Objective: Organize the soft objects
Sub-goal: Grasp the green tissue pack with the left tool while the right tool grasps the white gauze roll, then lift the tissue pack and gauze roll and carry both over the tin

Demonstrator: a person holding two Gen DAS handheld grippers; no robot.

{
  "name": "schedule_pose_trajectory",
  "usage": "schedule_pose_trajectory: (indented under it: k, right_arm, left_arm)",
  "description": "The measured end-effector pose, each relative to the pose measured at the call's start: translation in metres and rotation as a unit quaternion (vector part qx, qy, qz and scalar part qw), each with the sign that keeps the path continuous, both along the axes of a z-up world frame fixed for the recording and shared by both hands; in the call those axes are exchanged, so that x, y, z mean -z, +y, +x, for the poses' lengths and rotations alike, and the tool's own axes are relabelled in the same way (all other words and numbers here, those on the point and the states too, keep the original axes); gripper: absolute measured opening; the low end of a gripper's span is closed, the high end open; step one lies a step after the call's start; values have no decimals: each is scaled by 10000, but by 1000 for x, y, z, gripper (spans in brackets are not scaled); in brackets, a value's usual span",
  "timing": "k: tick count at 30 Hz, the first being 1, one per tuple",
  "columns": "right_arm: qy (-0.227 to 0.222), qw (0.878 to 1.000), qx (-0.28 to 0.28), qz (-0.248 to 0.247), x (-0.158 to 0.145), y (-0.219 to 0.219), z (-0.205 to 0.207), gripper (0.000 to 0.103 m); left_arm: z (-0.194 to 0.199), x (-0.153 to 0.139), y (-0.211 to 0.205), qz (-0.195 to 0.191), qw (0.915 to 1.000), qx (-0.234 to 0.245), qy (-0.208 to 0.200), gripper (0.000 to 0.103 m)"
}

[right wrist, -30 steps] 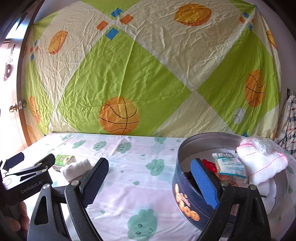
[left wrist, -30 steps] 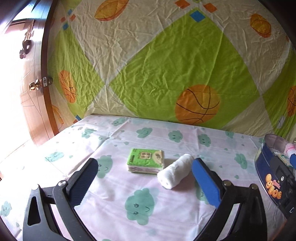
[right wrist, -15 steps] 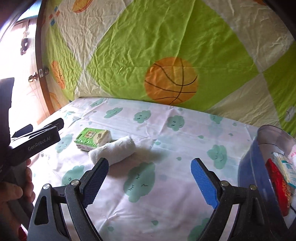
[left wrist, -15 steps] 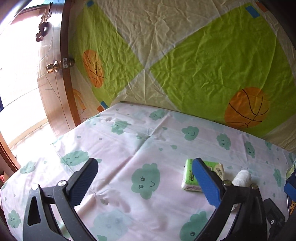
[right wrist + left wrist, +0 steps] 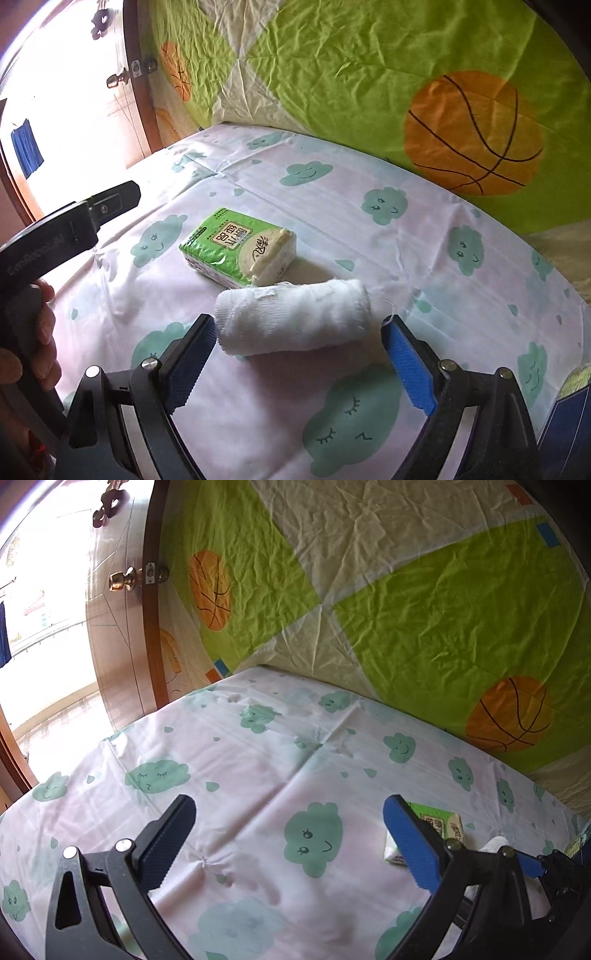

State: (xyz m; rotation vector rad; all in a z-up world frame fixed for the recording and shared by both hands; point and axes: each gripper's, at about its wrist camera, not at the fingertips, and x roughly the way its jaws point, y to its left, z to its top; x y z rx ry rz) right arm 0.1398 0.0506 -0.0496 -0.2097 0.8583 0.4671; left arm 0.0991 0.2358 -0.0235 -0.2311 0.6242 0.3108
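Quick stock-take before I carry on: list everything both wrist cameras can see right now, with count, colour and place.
Rolled cloth: one, white, lying on its side on the sheet, just ahead of the right gripper's fingertips.
Tissue pack: one, green and white, on the sheet just beyond the roll.
Bed sheet: one, pale pink with green clouds, under everything.
Hanging sheet: one, green and cream with orange basketballs, behind the bed.
Door: one, brown wood with a brass knob, far left.
Tin: one, dark blue, only an edge at lower right.
Left gripper: black frame, open, over bare sheet.
Right gripper: open, not yet touching the roll.
Hand: holds the left gripper's handle.
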Motion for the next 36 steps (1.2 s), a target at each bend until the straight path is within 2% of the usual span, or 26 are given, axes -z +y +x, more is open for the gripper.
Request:
schedule_pose_trajectory:
  k: [2,4,8,12,15,17,21,25,27,28,30,33,34,36]
  right_arm:
    - [178,9996,-25,-229,8,8,8,92]
    - [204,9996,37,-214,9,6,10,80]
    - [96,9995,253,-139,6,-3,8,80]
    - [-604,9959,675,43,-16,-18,-9,80]
    - [-1299,9836,1242,131,-33,-33,-27,80]
    - [-1610,9732,1630,218,-40,-44,-34,80]
    - [-1870,9619,1960,378,-47,-58,-41,80]
    - [-2167,9506,2195,346,-51,-66,-48,80]
    - [-2198,9475,2287,396,-52,-70,-49,81]
    - [-2161,9478,2307,425,-52,-71,-48,81]
    - [-2082,9488,2332,454,-51,-74,-46,81]
    - [-2002,9501,2343,491,-51,-75,-44,81]
    - [-1973,9508,2340,485,-50,-75,-43,80]
    - [-1931,9519,2329,473,-49,-73,-42,80]
  left_arm:
    - [0,1,0,0,10000,4,26,103]
    - [0,1,0,-3,10000,6,21,103]
    - [1,1,0,-43,10000,78,0,102]
    - [1,0,-2,-134,9994,303,-108,102]
    - [1,-2,-13,-96,9979,609,-212,102]
    - [4,-3,-25,-41,9966,789,-217,103]
    - [25,2,-61,-24,9914,1279,278,102]
    - [43,3,-94,537,9856,1511,531,102]
    - [53,7,-102,631,9841,1510,694,102]
    - [58,11,-102,602,9830,1517,844,101]
    - [65,20,-96,495,9823,1413,1123,90]
    - [70,37,-75,-71,9826,1196,1419,88]
    - [69,37,-72,-197,9829,1211,1372,88]
    - [69,39,-73,-184,9824,1228,1392,91]
